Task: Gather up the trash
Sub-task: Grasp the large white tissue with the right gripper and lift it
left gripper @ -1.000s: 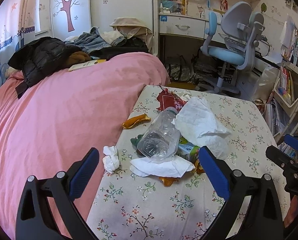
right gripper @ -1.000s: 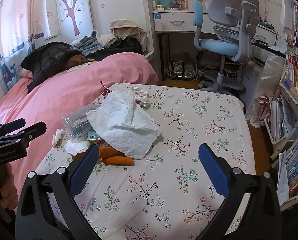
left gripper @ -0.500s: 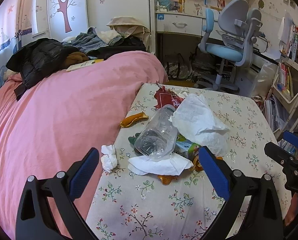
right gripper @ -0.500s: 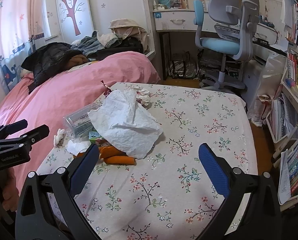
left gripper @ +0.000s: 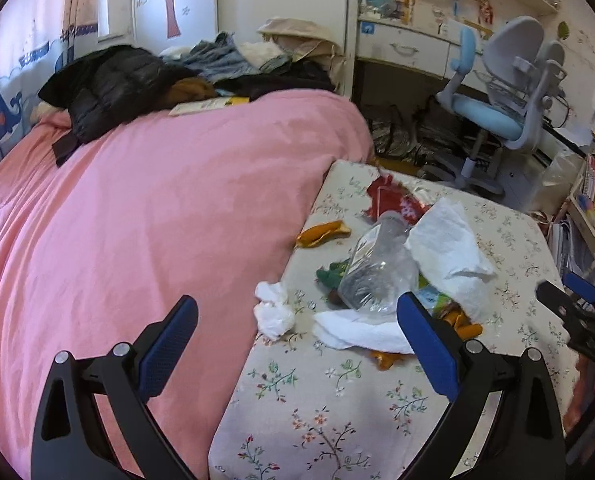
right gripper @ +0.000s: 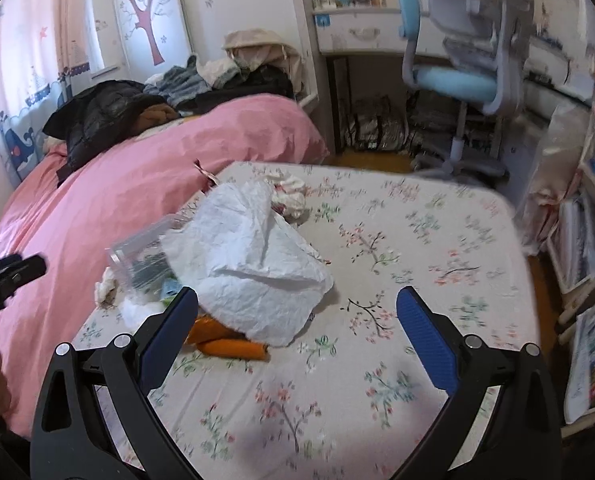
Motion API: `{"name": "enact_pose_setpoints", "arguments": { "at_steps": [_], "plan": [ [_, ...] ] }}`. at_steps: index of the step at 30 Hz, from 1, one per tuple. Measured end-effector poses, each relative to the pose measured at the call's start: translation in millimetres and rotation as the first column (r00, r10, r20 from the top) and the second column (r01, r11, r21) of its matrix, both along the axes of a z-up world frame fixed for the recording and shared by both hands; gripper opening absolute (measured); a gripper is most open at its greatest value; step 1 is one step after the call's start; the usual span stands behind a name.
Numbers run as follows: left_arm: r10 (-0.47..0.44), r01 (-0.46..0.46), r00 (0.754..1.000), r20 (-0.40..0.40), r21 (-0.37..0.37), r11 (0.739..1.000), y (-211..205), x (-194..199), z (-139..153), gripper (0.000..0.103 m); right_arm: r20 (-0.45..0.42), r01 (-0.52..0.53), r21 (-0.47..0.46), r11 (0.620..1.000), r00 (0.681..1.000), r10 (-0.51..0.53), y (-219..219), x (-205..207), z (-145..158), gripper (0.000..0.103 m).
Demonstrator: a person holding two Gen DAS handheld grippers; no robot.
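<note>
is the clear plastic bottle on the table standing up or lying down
Lying down. The clear plastic bottle rests on its side in the trash pile, base toward the left-wrist camera, with a white paper sheet draped beside it.

Both views have edged nearer the trash pile (left gripper: 381, 276).

light: bright, even daylight from your curtained window (right gripper: 37, 64) at left | shadows: soft | blur: your right wrist view smears at the desk chair (right gripper: 469, 52) | edges: fisheye bending, black corners
</note>
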State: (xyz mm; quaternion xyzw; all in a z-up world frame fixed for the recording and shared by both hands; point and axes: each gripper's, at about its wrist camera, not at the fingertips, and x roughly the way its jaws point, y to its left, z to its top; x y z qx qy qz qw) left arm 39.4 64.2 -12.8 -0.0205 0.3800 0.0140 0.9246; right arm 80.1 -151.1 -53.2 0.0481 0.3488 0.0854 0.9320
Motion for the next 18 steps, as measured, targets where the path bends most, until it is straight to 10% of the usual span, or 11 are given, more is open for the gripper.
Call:
{"name": "enact_pose_setpoints", "arguments": {
  "at_steps": [11, 18],
  "plan": [
    [-0.108, 0.114, 0.986, -0.127, 0.044, 0.992, -29.9, 13.5, -30.1, 0.095, -0.05, -0.091, 0.02, 0.996, 0.995, 0.092, 30.7, 56.3, -28.1, 0.095],
    [-0.118, 0.13, 0.98, -0.159, 0.066, 0.989, -36.8, 23.3, -39.6, 0.095, -0.116, -0.132, 0.114, 0.985, 0.983, 0.145, 33.0, 81.5, -50.2, 0.053]
  ]
}}
